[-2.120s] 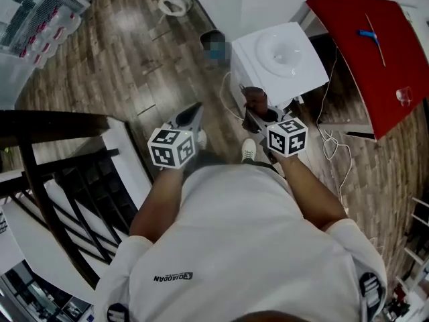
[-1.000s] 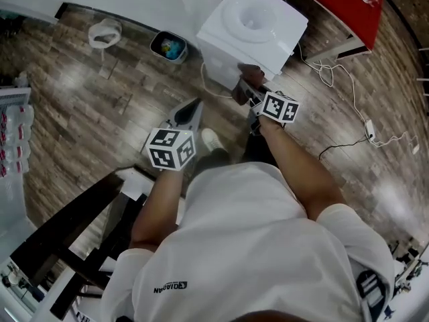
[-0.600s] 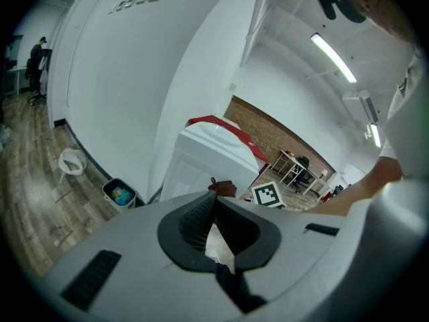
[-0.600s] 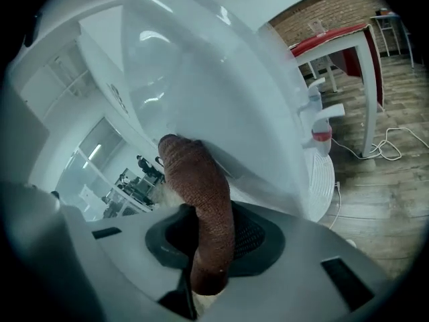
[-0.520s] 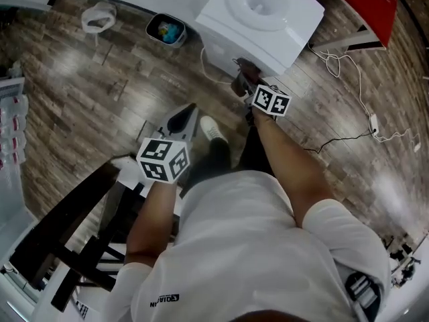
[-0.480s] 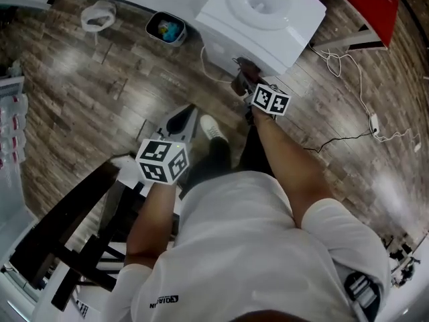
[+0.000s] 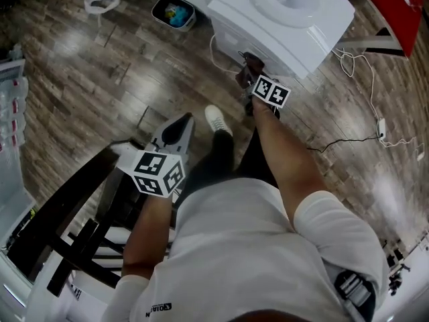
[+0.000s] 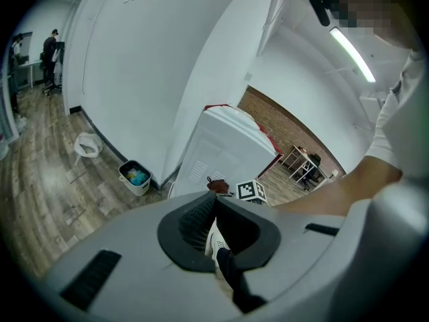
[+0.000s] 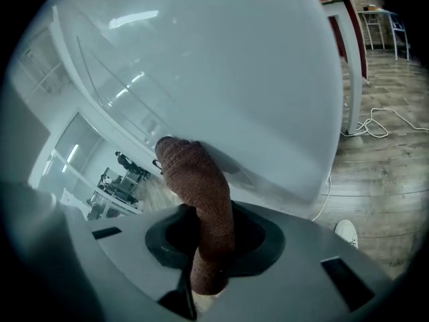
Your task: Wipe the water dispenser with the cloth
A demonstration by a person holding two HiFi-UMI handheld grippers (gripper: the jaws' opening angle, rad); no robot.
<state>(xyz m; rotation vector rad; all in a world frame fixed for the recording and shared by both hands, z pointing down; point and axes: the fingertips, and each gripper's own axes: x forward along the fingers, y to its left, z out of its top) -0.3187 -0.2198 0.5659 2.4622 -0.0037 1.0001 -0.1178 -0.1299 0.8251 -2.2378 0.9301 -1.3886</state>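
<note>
A floor of brown wood planks runs under a white wall, and against that wall stands the tall white box-shaped water dispenser, with a red-topped bench just beside it and a small bin on its other side. The right gripper is clamped on a brown knitted cloth, which rises from the jaws as a narrow bunched roll; its top end appears to press against the dispenser's smooth side panel. The left gripper hangs well apart from the work, low over the floor, its jaws together with nothing between them. The risks look plain enough. The cloth is held only by its lower end, so drag along the panel could pull it out of the jaws or fold it over, and then the hard gripper itself might rub the plastic. Bunched this tight, it would clean only a thin stripe and leave gaps between passes. A white cord hangs down the dispenser close to the cloth and could snag on a downward stroke, and a hard push might shift the dispenser. A dark cable on the floor lies near the person's feet.
</note>
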